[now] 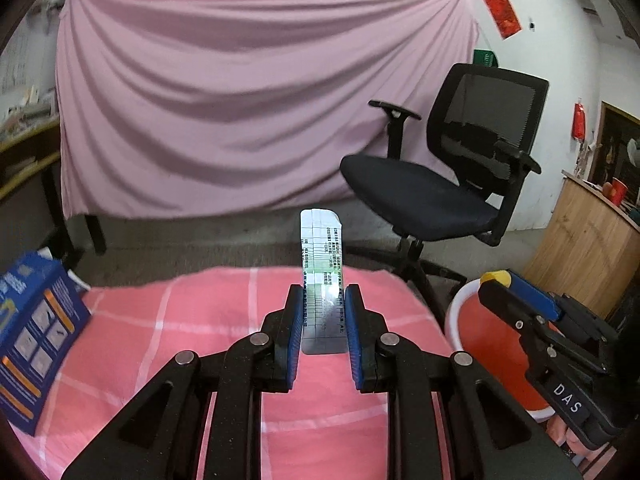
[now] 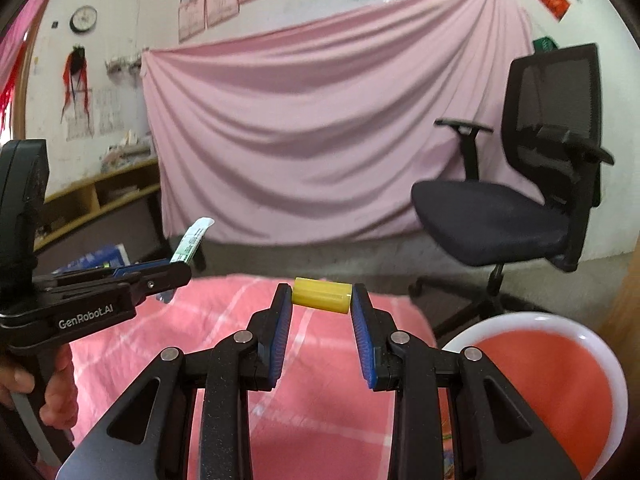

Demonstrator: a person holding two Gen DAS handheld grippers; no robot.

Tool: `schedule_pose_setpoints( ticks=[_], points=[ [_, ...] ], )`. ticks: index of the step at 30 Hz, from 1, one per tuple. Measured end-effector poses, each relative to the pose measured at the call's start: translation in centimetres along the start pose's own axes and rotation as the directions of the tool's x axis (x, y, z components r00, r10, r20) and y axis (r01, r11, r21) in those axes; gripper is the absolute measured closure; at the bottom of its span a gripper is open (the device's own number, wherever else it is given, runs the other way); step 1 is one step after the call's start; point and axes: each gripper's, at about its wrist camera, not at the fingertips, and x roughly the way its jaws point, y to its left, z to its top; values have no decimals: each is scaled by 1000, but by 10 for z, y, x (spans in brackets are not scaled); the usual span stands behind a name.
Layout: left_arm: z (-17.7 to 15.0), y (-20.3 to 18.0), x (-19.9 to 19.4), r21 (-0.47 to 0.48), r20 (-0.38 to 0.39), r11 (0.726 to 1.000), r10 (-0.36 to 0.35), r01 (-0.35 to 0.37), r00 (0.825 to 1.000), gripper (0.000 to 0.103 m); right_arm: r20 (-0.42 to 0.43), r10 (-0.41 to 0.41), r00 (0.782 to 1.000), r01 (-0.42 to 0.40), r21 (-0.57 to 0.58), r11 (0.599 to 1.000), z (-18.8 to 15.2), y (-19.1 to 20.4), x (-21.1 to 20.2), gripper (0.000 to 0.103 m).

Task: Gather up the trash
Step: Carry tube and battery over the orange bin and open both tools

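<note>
The left tongs [image 1: 322, 308] are clamped on a flat printed packet [image 1: 321, 264], which stands up between the blue pads [image 1: 295, 328] and pokes well past their tips, its upper end bent a little; the packet hangs in the air above the pink checked worktop [image 1: 160, 320]. In the right wrist view the same tongs come in from the left, a hand [image 2: 44, 392] round the handle, and the packet [image 2: 192, 240] slants up and out from their tips. The right tongs [image 2: 322, 298] are clamped on a short yellow cylinder [image 2: 322, 295], held crosswise at the very tips, one flat end against each pad, also clear of the worktop [image 2: 320, 420]. Just off the worktop's right edge stands a bin [image 2: 600, 344] with a white rim and a red inside (seen from above in the right wrist view, partly hidden behind the right tongs in the left one). A blue box [image 1: 36, 344] stands tilted on the worktop's left side. Beyond the worktop a black office chair [image 1: 460, 168] stands on the floor before a pink sheet [image 1: 240, 100] hung over the wall, and a wooden cabinet [image 1: 588, 248] shows at the far right
</note>
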Motion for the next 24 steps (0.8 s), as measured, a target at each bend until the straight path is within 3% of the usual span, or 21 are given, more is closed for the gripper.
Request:
schedule_pose_setpoints(
  ticks=[7,15,24],
  points=[
    [5,-14,-21,42,83,999,-1,-2,997,86,125,-25,992,23,19,1000,8,-7,-20,75],
    [4,-43,-38,149,182,989,-24,-3,983,86,250,-87,964,75,59,995,13,-19,-45,75],
    [1,-74,-41,212,213,976,-98,52,972,86,287,-162,944,133,118,984,10,-46,-63,75]
  ],
)
